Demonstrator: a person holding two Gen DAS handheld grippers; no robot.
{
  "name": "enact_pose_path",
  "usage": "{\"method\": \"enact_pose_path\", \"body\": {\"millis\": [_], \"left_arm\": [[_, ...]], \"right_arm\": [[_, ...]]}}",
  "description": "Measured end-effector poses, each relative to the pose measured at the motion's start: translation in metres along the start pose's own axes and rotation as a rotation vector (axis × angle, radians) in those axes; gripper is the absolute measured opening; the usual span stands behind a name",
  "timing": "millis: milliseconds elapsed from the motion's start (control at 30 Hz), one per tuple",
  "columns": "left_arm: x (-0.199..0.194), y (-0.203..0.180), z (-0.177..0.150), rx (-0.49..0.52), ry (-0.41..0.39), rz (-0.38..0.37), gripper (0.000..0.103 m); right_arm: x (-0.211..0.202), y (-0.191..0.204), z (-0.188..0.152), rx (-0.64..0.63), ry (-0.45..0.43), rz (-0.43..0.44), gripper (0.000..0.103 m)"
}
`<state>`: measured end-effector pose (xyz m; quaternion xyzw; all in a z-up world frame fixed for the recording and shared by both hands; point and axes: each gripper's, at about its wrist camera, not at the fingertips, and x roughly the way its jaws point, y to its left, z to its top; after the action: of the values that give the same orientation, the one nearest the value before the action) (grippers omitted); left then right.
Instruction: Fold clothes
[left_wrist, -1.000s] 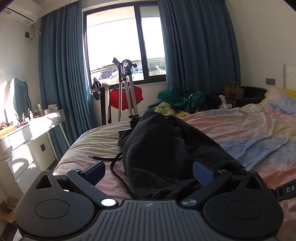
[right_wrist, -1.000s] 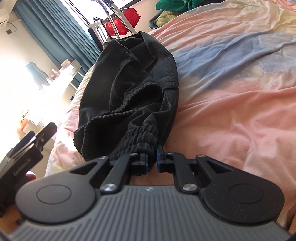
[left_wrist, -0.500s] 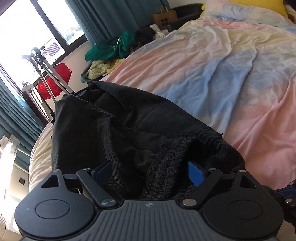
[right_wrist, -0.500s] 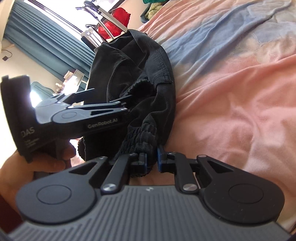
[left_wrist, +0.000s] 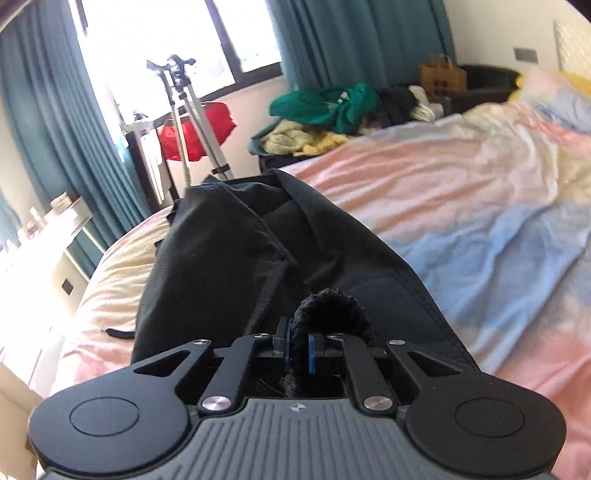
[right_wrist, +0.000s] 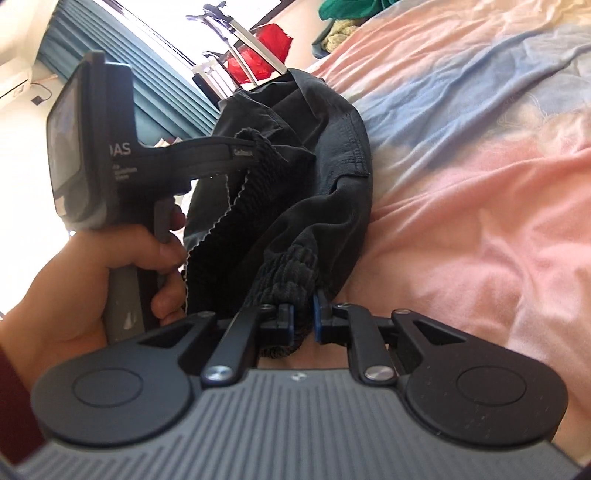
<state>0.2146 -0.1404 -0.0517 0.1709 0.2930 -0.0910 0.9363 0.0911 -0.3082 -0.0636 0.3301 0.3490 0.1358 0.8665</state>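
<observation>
Trousers gripped at the bed's corner

Black trousers (left_wrist: 229, 258) lie near the bed's (left_wrist: 461, 192) window-side corner; bare pastel sheet spreads beyond. Left hand-held gripper (left_wrist: 297, 345) is closing, its jaws pinching the ribbed waistband (right_wrist: 266, 177). Right hand-held gripper (right_wrist: 303, 319) clamps the waistband nearby.

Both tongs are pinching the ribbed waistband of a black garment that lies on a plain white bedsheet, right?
Not quite: the sheet is not plain white. The right wrist view shows the bedsheet in pink, blue and pale yellow patches. The rest holds: the left tongs are closing on the ribbed waistband of the black garment, and the right tongs are shut on it too.
</observation>
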Motion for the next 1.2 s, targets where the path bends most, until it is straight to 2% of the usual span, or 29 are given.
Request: {"method": "enact_pose_path", "body": {"millis": [167, 267, 467, 567, 633, 733, 833, 900, 1000, 1133, 1167, 1200], "left_arm": [[-0.054, 0.112, 0.015, -0.37, -0.126, 0.025, 0.008], [-0.083, 0.187, 0.026, -0.502, -0.166, 0.058, 0.007], [-0.129, 0.338, 0.052, -0.613, -0.27, 0.161, 0.007], [-0.131, 0.407, 0.053, -0.66, -0.278, 0.215, 0.007], [-0.126, 0.441, 0.042, -0.645, -0.283, 0.269, 0.007], [-0.088, 0.48, 0.01, -0.633, -0.216, 0.339, 0.008], [-0.048, 0.508, -0.05, -0.694, -0.124, 0.341, 0.008], [-0.025, 0.513, -0.09, -0.714, -0.083, 0.333, 0.009], [0.001, 0.517, -0.126, -0.738, -0.04, 0.311, 0.01], [-0.003, 0.514, -0.14, -0.756, -0.061, 0.294, 0.021], [-0.008, 0.513, -0.14, -0.758, -0.064, 0.29, 0.024], [-0.016, 0.51, -0.14, -0.751, -0.062, 0.286, 0.032]], "right_arm": [[-0.004, 0.037, 0.0, -0.087, -0.017, 0.057, 0.013], [-0.002, 0.068, -0.002, -0.12, -0.023, 0.086, 0.013], [0.048, 0.165, -0.021, -0.096, -0.014, 0.238, 0.013], [0.088, 0.214, -0.037, -0.116, 0.015, 0.337, 0.013], [0.116, 0.242, -0.052, -0.151, 0.043, 0.391, 0.014], [0.158, 0.266, -0.079, -0.219, 0.096, 0.389, 0.014], [0.208, 0.262, -0.104, -0.25, 0.201, 0.337, 0.014], [0.225, 0.254, -0.114, -0.265, 0.234, 0.336, 0.014], [0.226, 0.252, -0.116, -0.301, 0.224, 0.36, 0.015], [0.216, 0.257, -0.113, -0.359, 0.221, 0.38, 0.02], [0.209, 0.261, -0.116, -0.383, 0.223, 0.386, 0.026], [0.202, 0.266, -0.118, -0.408, 0.226, 0.392, 0.034]]}}
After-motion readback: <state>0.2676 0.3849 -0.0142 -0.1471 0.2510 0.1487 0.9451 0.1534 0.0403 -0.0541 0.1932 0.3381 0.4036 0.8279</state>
